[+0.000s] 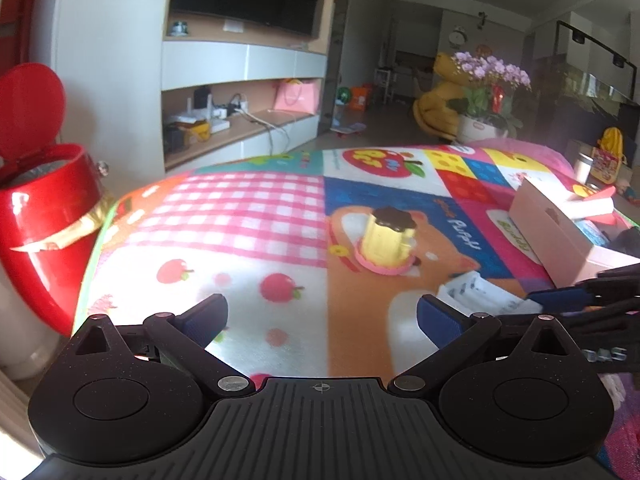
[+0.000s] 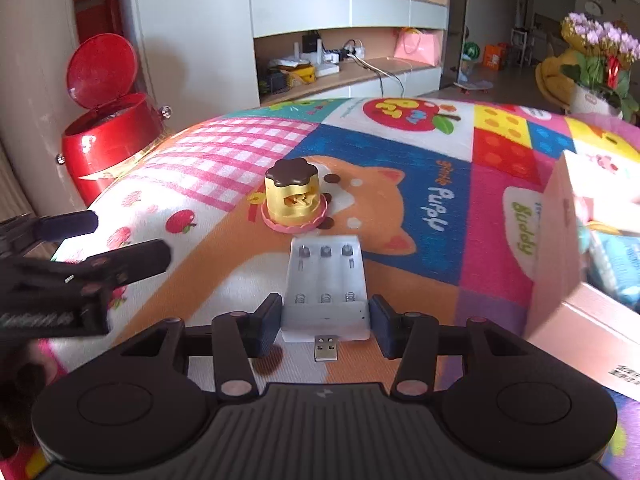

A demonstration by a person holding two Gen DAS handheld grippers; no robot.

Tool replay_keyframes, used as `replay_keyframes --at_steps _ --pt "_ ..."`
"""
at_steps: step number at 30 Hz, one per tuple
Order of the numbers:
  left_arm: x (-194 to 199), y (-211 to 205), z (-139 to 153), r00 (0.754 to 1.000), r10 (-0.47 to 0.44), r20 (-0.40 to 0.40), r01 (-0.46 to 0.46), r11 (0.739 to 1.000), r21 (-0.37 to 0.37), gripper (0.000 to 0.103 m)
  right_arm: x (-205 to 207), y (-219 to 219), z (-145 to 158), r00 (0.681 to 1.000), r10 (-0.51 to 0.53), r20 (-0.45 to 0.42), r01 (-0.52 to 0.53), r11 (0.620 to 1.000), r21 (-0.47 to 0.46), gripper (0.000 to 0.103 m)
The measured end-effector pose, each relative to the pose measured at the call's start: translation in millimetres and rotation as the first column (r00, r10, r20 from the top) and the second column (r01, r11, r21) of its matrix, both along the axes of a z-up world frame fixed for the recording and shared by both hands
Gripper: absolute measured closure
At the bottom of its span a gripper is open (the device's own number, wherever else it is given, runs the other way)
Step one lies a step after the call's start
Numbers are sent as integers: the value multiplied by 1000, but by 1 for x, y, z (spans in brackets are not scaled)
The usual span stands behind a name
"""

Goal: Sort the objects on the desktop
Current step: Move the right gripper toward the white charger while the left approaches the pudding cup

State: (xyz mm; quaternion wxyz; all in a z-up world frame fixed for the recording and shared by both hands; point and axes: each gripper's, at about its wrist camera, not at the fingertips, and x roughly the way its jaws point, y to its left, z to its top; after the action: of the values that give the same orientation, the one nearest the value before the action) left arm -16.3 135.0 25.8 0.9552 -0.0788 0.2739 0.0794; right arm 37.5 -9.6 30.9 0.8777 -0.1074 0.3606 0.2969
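A white battery charger with a USB plug lies on the colourful play mat. My right gripper is shut on its near end, one pad against each side. Just beyond it stands a yellow pudding-shaped toy with a brown top and pink base. In the left wrist view the same toy stands mid-mat, and a corner of the charger shows at the right. My left gripper is open over the mat with nothing between its fingers. It also shows at the left of the right wrist view.
A pink cardboard box with things inside sits on the mat's right side, also seen from the left wrist. A red bin with its lid up stands off the mat's left edge. Shelving and a potted flower lie beyond.
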Motion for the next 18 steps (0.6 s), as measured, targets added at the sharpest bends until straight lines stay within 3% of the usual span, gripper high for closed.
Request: replay_keyframes --at_steps 6,9,11,15,18 --pt "9 -34 -8 994 -109 -27 109 994 20 0 -32 -56 8 998 54 -30 -56 998 -39 56" --pt "11 -45 -7 989 -144 -26 144 989 23 0 -47 -82 7 998 52 23 -49 993 -107 51" --pt "13 -52 -6 987 -161 -30 162 986 27 0 -50 -100 8 994 -11 105 27 988 -151 29" --pt "16 -65 -6 974 -221 -44 222 975 20 0 -39 -133 5 945 -189 267 252 940 -229 26" --pt "17 -79 -7 940 -338 -45 337 941 -45 0 -33 -158 8 930 -283 234 323 934 -155 18"
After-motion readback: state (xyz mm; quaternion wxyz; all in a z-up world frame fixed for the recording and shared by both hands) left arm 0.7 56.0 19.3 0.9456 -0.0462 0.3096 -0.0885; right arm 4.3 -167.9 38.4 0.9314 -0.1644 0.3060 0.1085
